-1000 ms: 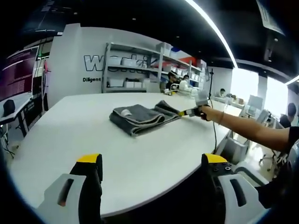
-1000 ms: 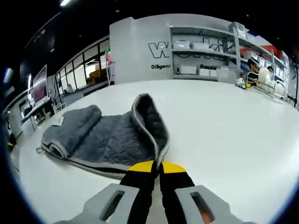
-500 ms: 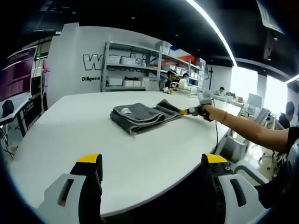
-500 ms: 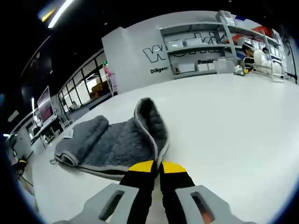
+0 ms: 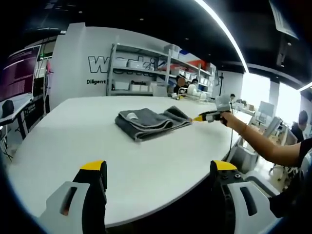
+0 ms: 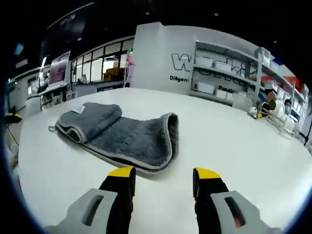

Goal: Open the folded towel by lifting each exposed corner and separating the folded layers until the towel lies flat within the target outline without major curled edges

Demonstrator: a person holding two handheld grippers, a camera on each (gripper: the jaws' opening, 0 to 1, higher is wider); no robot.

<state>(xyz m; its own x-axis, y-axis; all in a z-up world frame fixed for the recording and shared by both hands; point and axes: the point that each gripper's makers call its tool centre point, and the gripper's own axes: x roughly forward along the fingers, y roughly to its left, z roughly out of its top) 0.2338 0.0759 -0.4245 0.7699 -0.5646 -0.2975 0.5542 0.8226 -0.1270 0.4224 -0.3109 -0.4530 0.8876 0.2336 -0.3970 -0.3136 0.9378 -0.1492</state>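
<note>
A grey towel (image 6: 119,139) with a pale border lies on the white table (image 6: 234,141), one end still rolled in folded layers, the other end spread flat. My right gripper (image 6: 164,176) stands open just in front of the towel's near edge, holding nothing. In the left gripper view the towel (image 5: 150,122) rests at mid-table, and the right gripper (image 5: 204,117) hovers at its right end, held by a person's arm. My left gripper (image 5: 158,168) is open near the table's front edge, far from the towel.
Metal shelves (image 5: 141,73) with boxes stand behind the table against a white wall. People sit at the far right (image 5: 187,87). A monitor and desk (image 6: 56,73) stand off to the left. Bare tabletop (image 5: 73,141) lies between the left gripper and the towel.
My right gripper was shut on the towel's corner; it has opened and let the corner drop flat, then drawn back a little. The left gripper has stayed put.
</note>
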